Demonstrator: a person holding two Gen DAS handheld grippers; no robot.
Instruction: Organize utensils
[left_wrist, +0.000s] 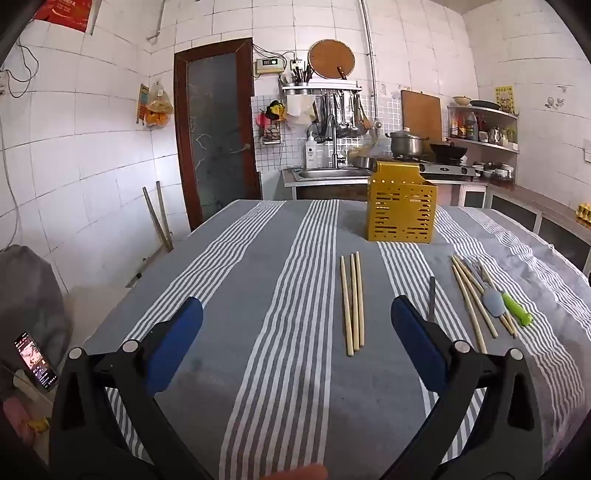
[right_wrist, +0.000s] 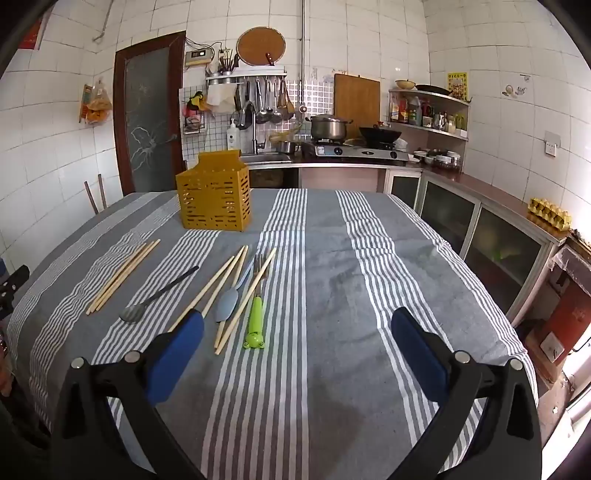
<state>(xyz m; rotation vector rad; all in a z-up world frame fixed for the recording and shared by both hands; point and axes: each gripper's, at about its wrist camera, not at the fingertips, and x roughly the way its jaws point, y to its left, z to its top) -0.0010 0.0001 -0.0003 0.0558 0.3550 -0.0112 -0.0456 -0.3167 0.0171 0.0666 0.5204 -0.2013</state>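
Utensils lie loose on the striped cloth of the surface (right_wrist: 332, 258), in front of a yellow slotted holder (right_wrist: 213, 197) that stands upright toward the far edge; what is inside it cannot be seen. The left claw (left_wrist: 297, 314) is spread wide and holds nothing, its blue pads above bare cloth. The right claw (right_wrist: 297, 325) is equally wide and empty, its left pad (right_wrist: 177, 354) just over the near end of a chopstick. Three chopsticks (left_wrist: 352, 301) lie side by side in one group. Beside them lies one dark metal spoon (right_wrist: 159, 293). Further right is a mixed pile: four chopsticks (right_wrist: 236, 291), one pale blue spoon (right_wrist: 227, 304), and one fork with a green handle (right_wrist: 255, 317), partly overlapping one another.
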